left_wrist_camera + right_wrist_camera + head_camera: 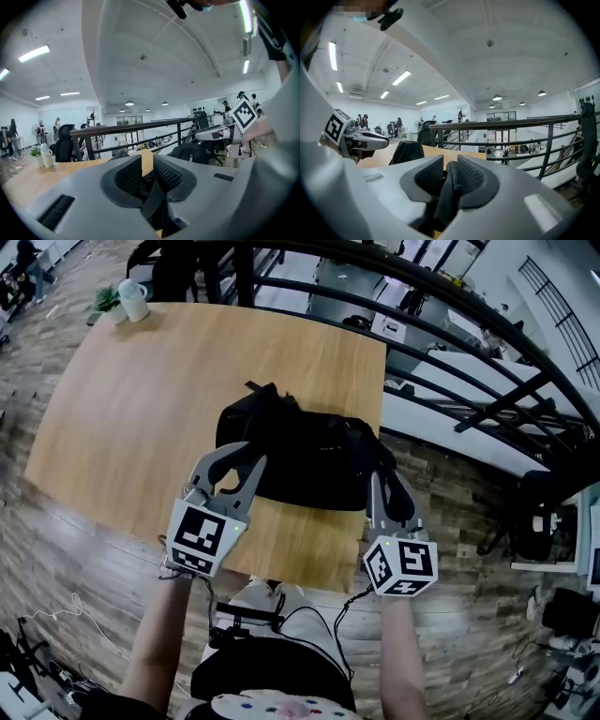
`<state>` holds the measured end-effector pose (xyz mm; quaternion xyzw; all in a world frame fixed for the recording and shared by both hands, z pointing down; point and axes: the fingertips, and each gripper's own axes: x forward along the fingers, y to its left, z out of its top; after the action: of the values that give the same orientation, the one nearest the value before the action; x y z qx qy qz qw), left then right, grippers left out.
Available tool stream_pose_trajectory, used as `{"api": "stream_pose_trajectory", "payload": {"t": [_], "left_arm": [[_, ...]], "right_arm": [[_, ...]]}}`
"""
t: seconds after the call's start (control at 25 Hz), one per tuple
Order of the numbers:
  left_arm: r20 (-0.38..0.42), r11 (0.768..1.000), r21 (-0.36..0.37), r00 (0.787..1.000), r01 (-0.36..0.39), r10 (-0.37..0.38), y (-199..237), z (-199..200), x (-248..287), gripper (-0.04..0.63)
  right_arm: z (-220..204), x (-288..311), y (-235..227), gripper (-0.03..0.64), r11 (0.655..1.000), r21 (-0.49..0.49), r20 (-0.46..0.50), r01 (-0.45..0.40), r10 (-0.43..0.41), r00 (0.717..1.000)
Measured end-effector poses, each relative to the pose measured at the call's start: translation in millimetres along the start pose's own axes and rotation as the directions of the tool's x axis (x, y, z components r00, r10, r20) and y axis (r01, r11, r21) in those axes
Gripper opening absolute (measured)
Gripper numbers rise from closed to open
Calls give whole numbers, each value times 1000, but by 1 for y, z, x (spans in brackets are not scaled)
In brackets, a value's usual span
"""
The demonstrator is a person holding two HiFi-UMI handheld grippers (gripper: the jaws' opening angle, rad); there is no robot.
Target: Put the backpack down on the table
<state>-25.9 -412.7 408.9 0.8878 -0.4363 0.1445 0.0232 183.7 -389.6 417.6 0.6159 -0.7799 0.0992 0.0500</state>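
Note:
A black backpack (309,456) lies near the front right of the wooden table (141,399). My left gripper (253,457) is at its left end and my right gripper (386,482) at its right end. In the left gripper view a thin black strap (152,199) runs slantwise between the pads, with the left gripper (147,161) shut on it. The right gripper view shows a thicker black strap (447,187) pinched against the right pad by the right gripper (450,166). A dark hump of the backpack (407,151) rises beyond the jaws.
A white mug (134,300) and a small plant (105,300) stand at the table's far left corner. A black metal railing (450,324) runs behind and to the right of the table. An office chair (530,512) stands at the right. The table's front edge is near my legs.

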Motion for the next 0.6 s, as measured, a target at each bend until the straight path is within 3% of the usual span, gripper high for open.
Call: {"api": "stream_pose_trajectory", "payload": {"t": [0.08,0.32,0.6], "left_arm": [[14,1000,19,1000,12,-12,-7,10,-6,58],[51,1000,26,999,-8,7,-15,34,-32,9],[26,999,24,999,-44,43,-16,31,-59,6]], "right_arm": [[10,-9,1,12,1000,5,26,5,-6,1000],[21,-33,12,9,1000,3,25,-19,18,1000],[31,-61,20,8,999,-11,41,-35,35,999]]}}
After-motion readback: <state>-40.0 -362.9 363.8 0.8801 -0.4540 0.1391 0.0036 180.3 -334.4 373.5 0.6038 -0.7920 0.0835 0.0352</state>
